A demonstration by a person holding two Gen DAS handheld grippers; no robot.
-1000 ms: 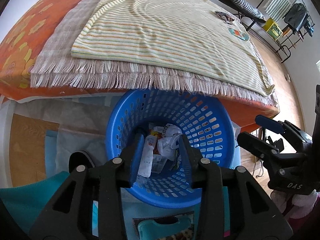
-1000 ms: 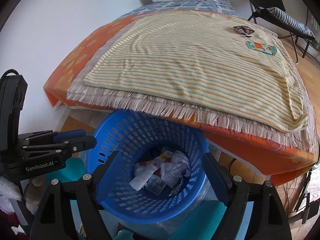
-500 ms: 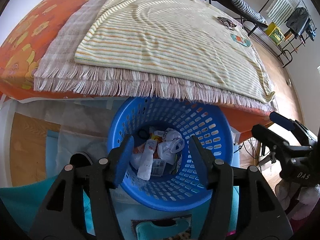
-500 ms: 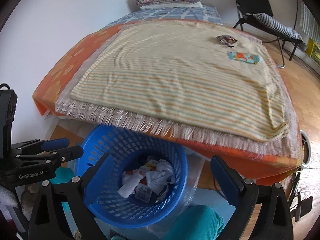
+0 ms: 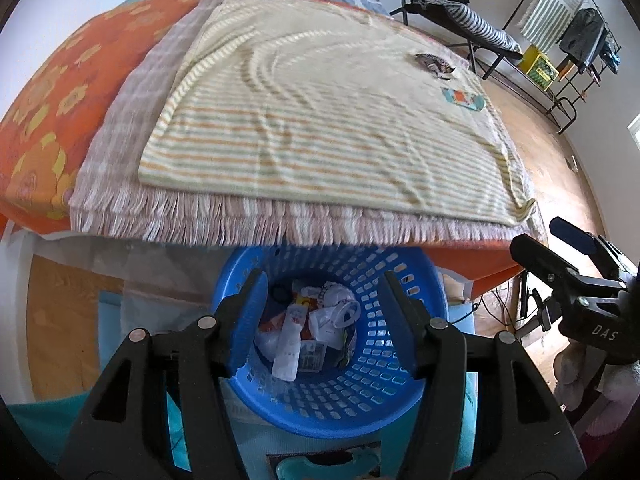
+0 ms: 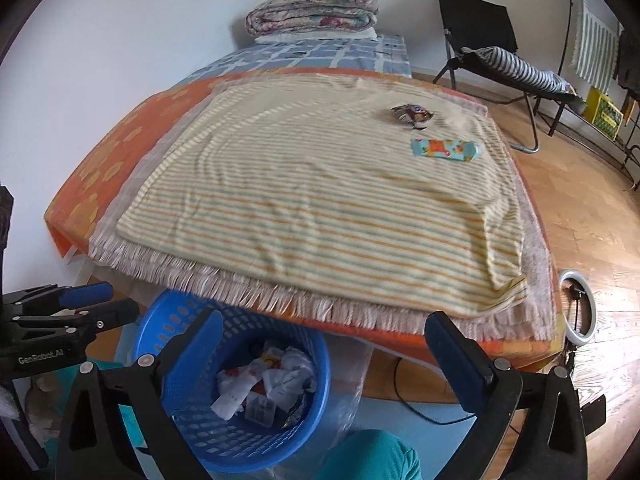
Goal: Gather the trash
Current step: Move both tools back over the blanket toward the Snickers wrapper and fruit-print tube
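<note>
A blue plastic basket [image 5: 384, 380] [image 6: 180, 320] stands on the floor at the foot of the bed and holds several crumpled wrappers and papers [image 5: 312, 328] [image 6: 264, 380]. My left gripper [image 5: 322, 300] is open and empty, right above the basket. My right gripper [image 6: 324, 338] is wide open and empty, raised over the bed's near edge. On the striped blanket [image 6: 320, 200], at the far right, lie a crumpled dark wrapper [image 6: 412, 114] [image 5: 434, 65] and a flat teal-and-orange wrapper [image 6: 444, 149] [image 5: 464, 98].
The bed has an orange cover [image 6: 100, 176] and folded quilts [image 6: 312, 12] at its head. A black folding chair [image 6: 480, 36] and a drying rack [image 5: 568, 32] stand on the wooden floor to the right. A ring light [image 6: 578, 304] lies by the bed's corner.
Both grippers have risen and drawn back from the basket. The left gripper's jaws have opened wider. The right gripper has swung right and up, bringing more of the bed into view.
</note>
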